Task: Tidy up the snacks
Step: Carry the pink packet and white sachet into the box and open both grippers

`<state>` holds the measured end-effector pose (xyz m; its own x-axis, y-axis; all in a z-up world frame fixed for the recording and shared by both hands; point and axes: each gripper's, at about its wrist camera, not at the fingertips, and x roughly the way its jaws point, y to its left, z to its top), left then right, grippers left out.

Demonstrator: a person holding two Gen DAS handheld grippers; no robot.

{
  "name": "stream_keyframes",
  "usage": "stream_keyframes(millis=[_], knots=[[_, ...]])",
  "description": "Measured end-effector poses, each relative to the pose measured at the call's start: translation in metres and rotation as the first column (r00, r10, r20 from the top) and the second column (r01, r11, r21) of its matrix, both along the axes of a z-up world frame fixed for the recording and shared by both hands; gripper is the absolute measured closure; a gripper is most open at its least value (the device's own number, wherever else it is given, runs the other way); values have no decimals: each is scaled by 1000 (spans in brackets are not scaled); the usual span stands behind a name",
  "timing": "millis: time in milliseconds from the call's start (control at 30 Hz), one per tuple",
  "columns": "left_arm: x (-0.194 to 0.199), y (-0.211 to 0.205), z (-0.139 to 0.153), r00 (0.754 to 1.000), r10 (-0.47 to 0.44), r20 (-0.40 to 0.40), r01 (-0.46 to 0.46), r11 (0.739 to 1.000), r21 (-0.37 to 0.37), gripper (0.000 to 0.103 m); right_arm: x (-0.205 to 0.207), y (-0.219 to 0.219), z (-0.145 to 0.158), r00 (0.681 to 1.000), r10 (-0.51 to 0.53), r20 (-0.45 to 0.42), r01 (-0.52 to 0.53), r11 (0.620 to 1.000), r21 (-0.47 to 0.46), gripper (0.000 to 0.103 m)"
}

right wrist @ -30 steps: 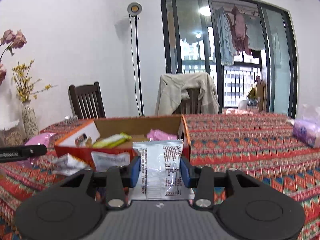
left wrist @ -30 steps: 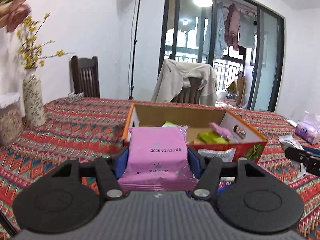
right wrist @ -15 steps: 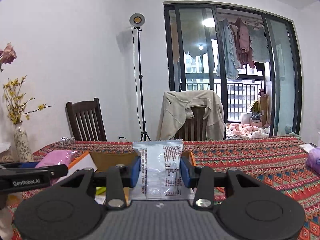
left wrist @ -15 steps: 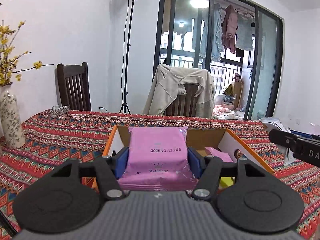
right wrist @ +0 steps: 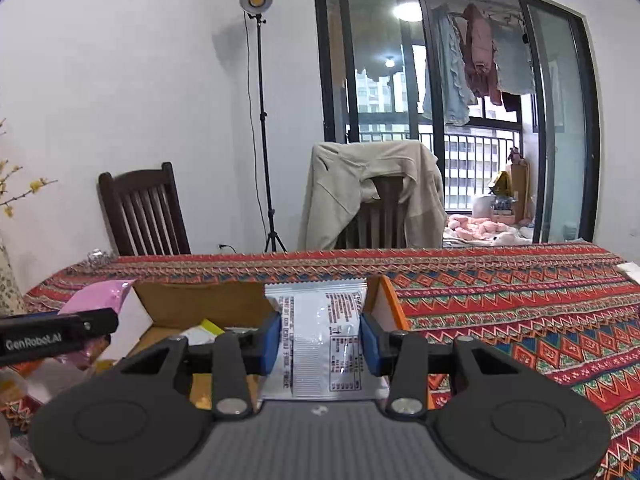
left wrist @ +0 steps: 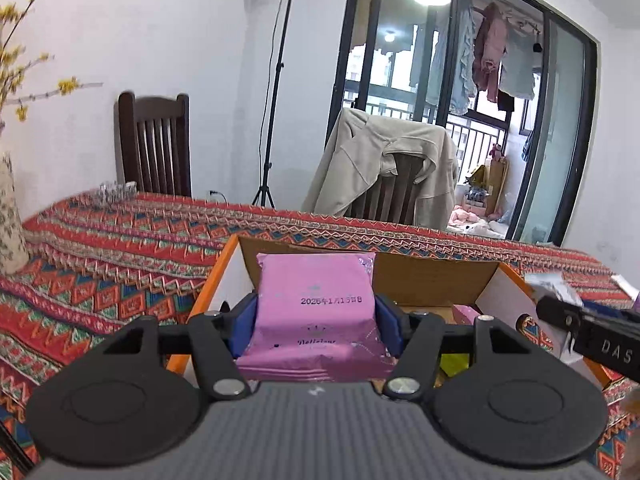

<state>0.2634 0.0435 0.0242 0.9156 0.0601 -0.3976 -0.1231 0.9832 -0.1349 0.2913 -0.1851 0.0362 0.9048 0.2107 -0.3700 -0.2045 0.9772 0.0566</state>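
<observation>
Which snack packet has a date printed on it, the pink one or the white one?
The pink packet, pinched in the left tool. A date is stamped across its front. The white packet in the right tool carries columns of small print instead.

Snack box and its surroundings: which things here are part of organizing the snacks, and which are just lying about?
Part of the job:
- pink snack packet, held in the left gripper
- white snack packet, held in the right gripper
- cardboard box, with more snacks inside

Just lying about:
- beige jacket on a chair
- empty wooden chair
- lamp stand
- vase
- patterned tablecloth
</observation>
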Motion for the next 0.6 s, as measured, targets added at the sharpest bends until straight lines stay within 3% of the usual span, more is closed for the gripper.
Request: stream_keyframes(millis=[300,600], knots=[[-2,-7,-6,1000,15,18,-16,999,46,41,-2,4,-13,999,26,-19,-26,1000,-8,62],[-4,-8,-5,999,-7,38,5,999,45,40,-3,5,-16,999,36,-26,-37,999,-15,62]])
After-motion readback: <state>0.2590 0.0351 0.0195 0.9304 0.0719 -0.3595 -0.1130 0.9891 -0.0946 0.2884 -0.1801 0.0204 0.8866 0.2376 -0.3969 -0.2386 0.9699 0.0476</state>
